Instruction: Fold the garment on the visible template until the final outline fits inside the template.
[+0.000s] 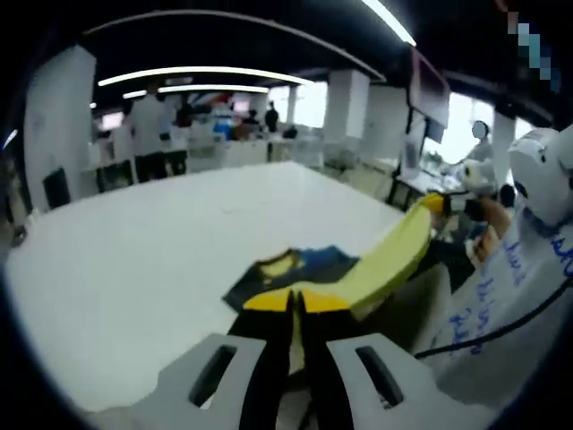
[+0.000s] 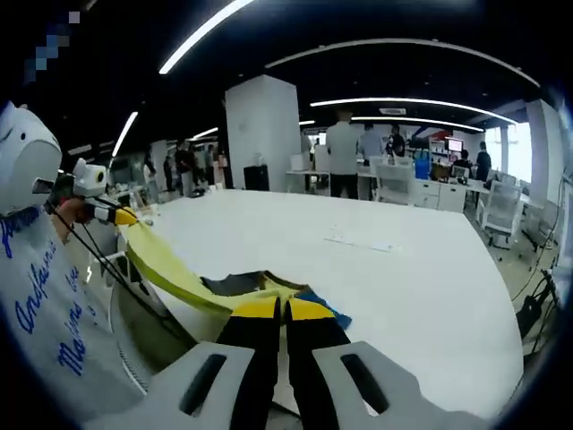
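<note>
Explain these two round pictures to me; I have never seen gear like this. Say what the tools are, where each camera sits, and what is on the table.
A person holds a two-jaw gripper in each hand; a fisheye camera rides on each and looks along its jaws. In the left gripper view, the left gripper has yellow-tipped jaws closed on the yellow garment. In the right gripper view, the right gripper pinches the same garment, which stretches in a band between the two grippers. The rest of the garment, with dark and blue parts, lies on the white table. Behind is an office with people standing.
</note>
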Demonstrator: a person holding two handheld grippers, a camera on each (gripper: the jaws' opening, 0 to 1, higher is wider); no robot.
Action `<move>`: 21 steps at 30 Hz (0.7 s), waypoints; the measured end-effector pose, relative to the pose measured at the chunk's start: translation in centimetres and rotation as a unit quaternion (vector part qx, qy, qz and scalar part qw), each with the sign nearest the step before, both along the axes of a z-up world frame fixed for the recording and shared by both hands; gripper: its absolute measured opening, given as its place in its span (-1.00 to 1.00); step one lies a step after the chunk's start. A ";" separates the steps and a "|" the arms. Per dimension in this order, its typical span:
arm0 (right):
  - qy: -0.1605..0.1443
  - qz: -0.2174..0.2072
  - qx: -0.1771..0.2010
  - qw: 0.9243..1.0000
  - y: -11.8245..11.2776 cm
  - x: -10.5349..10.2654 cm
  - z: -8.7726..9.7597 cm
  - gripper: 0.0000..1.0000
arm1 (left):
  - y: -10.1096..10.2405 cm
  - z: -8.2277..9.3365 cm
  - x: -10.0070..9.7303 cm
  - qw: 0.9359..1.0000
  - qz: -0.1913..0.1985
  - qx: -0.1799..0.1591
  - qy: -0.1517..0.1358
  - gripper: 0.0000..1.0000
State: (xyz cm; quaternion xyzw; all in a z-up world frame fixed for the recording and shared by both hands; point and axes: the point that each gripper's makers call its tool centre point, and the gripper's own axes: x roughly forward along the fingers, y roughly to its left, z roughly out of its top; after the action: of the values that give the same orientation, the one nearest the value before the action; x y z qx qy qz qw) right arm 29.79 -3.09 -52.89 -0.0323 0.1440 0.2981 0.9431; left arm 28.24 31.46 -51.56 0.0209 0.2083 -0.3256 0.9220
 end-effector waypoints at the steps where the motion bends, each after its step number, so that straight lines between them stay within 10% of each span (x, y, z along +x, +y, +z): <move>1: -0.002 0.001 -0.001 1.000 0.1 0.1 0.2 -0.95 | 0.0 0.2 0.0 1.000 -0.001 0.001 -0.003 -1.00; 21: 0.007 0.017 -0.006 1.000 1.3 1.0 -0.5 -0.95 | 1.0 -1.1 0.8 1.000 0.001 0.016 0.007 -1.00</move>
State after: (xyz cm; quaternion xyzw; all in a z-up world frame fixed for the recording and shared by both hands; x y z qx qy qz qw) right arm 30.82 -1.84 -53.42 -0.0384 0.1520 0.3131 0.9367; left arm 28.99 32.49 -52.65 0.0329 0.2199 -0.3213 0.9205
